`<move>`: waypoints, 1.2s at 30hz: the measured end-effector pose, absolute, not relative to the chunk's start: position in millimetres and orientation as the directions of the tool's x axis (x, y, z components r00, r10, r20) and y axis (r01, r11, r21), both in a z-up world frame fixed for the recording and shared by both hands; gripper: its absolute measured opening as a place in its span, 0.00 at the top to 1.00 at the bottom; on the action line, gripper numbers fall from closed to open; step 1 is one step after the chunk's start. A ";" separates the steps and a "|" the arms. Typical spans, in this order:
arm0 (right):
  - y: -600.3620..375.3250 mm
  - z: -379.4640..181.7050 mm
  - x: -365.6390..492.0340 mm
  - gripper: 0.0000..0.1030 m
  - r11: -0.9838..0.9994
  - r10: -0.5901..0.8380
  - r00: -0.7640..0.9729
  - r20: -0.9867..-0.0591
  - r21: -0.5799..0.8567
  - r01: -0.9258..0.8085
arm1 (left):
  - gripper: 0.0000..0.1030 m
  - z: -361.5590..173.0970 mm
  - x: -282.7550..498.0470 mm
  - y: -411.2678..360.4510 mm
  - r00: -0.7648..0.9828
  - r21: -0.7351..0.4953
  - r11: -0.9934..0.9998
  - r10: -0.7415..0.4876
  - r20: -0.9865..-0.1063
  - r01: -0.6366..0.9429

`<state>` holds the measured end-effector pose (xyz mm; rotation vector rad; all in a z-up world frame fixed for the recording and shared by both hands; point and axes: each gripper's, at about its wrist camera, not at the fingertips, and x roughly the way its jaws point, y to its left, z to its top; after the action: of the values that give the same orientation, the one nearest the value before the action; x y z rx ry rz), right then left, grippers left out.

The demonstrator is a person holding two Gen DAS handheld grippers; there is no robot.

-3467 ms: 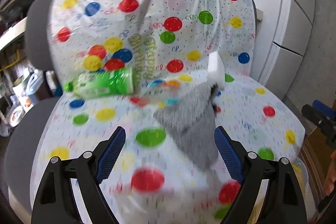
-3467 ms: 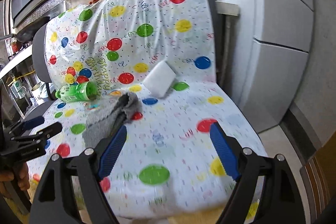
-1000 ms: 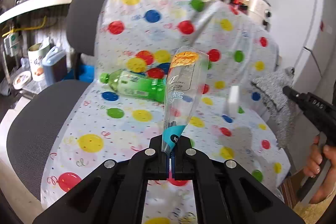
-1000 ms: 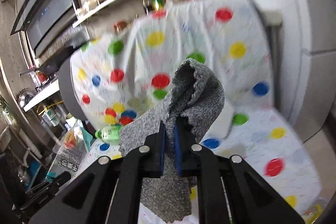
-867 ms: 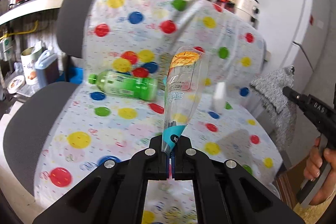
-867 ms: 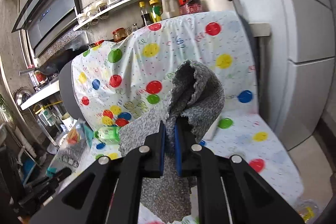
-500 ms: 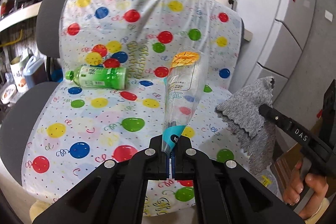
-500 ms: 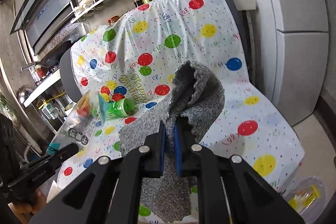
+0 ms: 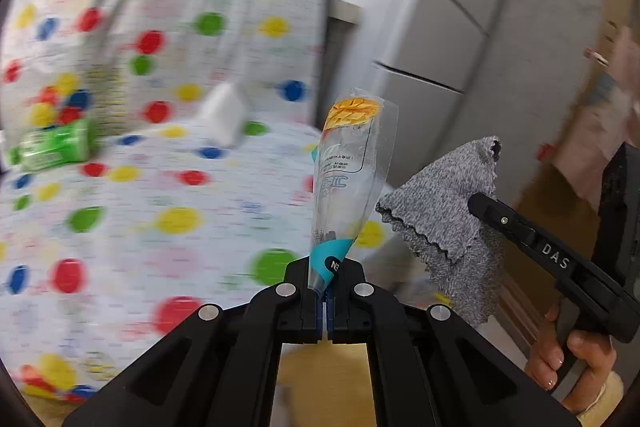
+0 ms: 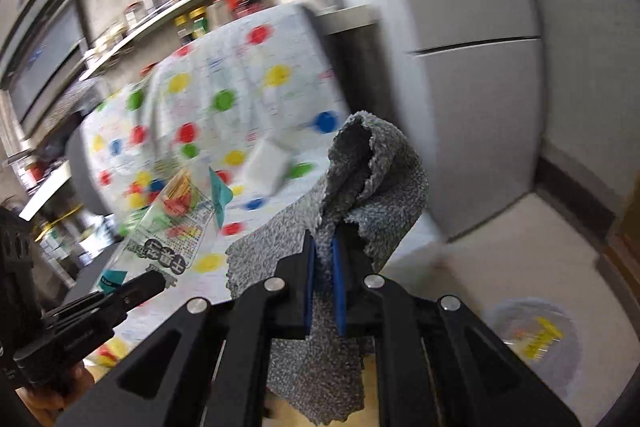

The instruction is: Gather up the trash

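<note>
A: Cloth [image 10: 372, 187], where is it?
B: Centre frame, pinched between the closed right gripper [image 10: 323, 267], draping above and below.
A: And the wrapper [image 9: 352, 167]?
B: Standing upright mid-frame, its bottom tip clamped in the closed left gripper [image 9: 325, 301].

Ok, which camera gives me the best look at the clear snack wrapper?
Left wrist view: the clear snack wrapper stands sharp and centered, pinched at its teal end by the left hand-held gripper. The right wrist view shows the wrapper only blurred, at the left edge.
</note>
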<state>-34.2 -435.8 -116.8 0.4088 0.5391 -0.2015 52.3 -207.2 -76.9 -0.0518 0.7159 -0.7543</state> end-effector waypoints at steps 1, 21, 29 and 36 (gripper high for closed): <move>-446.4 -117.0 -48.5 0.92 0.891 -0.133 0.830 -0.541 0.302 0.339 | 0.99 -78.0 48.7 -216.4 0.487 -0.297 0.719 -0.661 -0.570 0.628; -530.2 -203.8 -168.2 0.91 0.722 -0.473 0.589 -0.655 0.095 0.685 | 0.97 -134.7 -38.3 -396.6 0.176 -0.257 0.392 -0.786 -0.593 0.883; -565.7 -251.4 -150.3 0.77 0.692 -0.391 0.546 -0.741 0.155 0.705 | 0.71 -170.3 -37.8 -433.3 0.071 -0.300 0.361 -0.734 -0.675 0.883; -573.5 -244.4 -150.8 0.65 0.664 -0.386 0.545 -0.744 0.186 0.724 | 0.55 -168.6 -24.1 -425.5 0.087 -0.307 0.392 -0.726 -0.682 0.867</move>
<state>-150.8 -573.5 -244.4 0.5168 0.7288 -0.6941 -24.1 -425.5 -168.6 0.1932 0.8807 -1.1973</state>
